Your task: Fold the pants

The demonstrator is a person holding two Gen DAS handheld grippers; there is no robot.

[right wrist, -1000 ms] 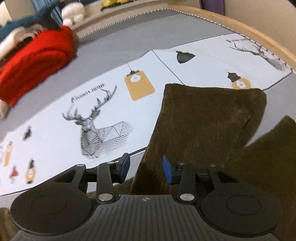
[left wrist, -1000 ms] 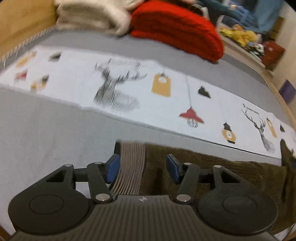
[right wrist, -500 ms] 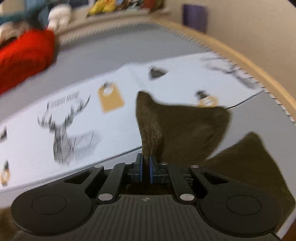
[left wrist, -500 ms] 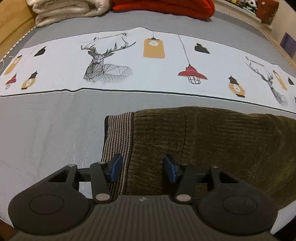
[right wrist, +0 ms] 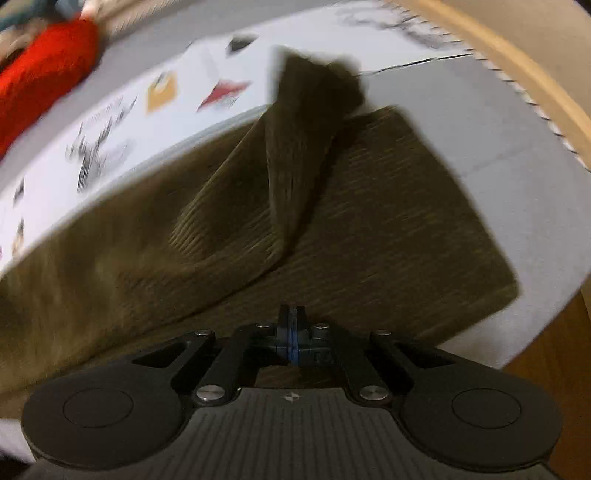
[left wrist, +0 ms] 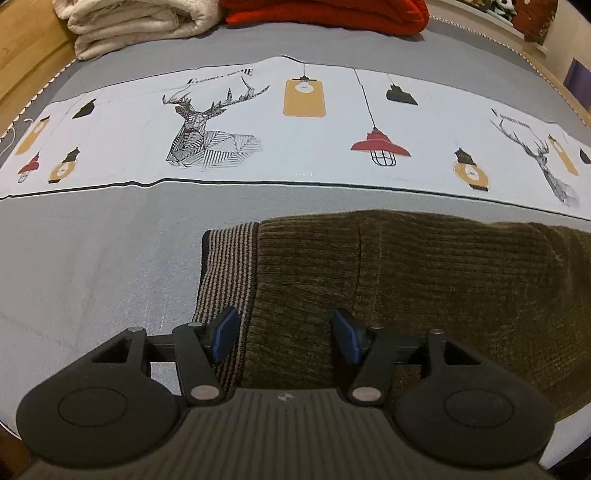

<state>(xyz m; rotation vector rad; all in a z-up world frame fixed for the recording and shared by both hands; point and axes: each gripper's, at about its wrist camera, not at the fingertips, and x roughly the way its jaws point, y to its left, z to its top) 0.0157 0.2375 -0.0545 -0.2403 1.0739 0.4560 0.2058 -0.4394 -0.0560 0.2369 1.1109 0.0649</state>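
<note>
Olive-brown corduroy pants (left wrist: 424, 280) lie on the grey bed, with their striped waistband (left wrist: 225, 273) at the left end. My left gripper (left wrist: 284, 336) is open and hovers low over the waist end, one finger above the waistband, holding nothing. In the right wrist view, my right gripper (right wrist: 291, 332) is shut on an edge of the upper pant leg (right wrist: 295, 155), which is lifted and trails over the lower leg (right wrist: 399, 236) lying flat. This view is blurred by motion.
A white printed runner (left wrist: 295, 125) with deer and lamps crosses the grey bed cover (left wrist: 92, 266) behind the pants. A folded cream blanket (left wrist: 133, 26) and a red blanket (left wrist: 325, 14) lie at the back. The wooden bed rim (right wrist: 524, 74) curves on the right.
My right gripper closed on the pant leg and has pulled it up and back over the other leg. My left gripper moved in over the waist end and stays open.
</note>
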